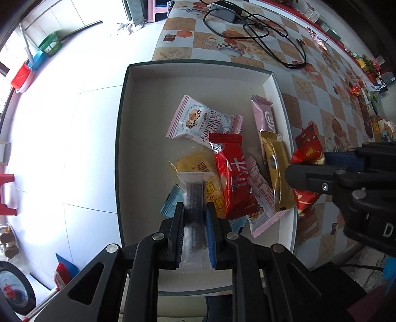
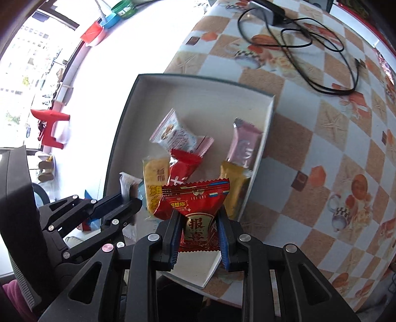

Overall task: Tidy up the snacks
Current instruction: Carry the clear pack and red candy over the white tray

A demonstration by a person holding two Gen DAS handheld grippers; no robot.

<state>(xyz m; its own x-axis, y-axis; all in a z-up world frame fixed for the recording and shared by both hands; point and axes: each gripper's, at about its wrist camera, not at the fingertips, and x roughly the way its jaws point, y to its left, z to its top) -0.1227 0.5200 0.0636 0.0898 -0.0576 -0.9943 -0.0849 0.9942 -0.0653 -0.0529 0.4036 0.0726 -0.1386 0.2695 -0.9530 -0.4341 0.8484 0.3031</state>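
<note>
A white shallow box (image 1: 198, 74) (image 2: 198, 84) lies on the patterned table and holds several snack packets: a pink-edged cranberry packet (image 1: 203, 121), a red packet (image 1: 232, 178), a yellow one (image 1: 195, 163), a gold stick (image 1: 277, 168) and a pink stick (image 1: 264, 116). My left gripper (image 1: 194, 210) hangs over the box's near part, shut on a white-and-clear wrapped snack (image 1: 194, 198). My right gripper (image 2: 199, 220) is shut on a red snack packet (image 2: 198, 210) with gold characters, held above the box's right rim (image 1: 279, 99). In the left wrist view that red packet (image 1: 309, 148) shows beside the rim.
A black cable (image 1: 267, 34) and a grey adapter (image 1: 222, 11) lie on the table beyond the box. More small items line the table's far right edge (image 1: 366, 64). White tiled floor (image 1: 61, 123) lies left of the table, with a red stool (image 2: 52, 126) and coloured basins (image 1: 32, 64).
</note>
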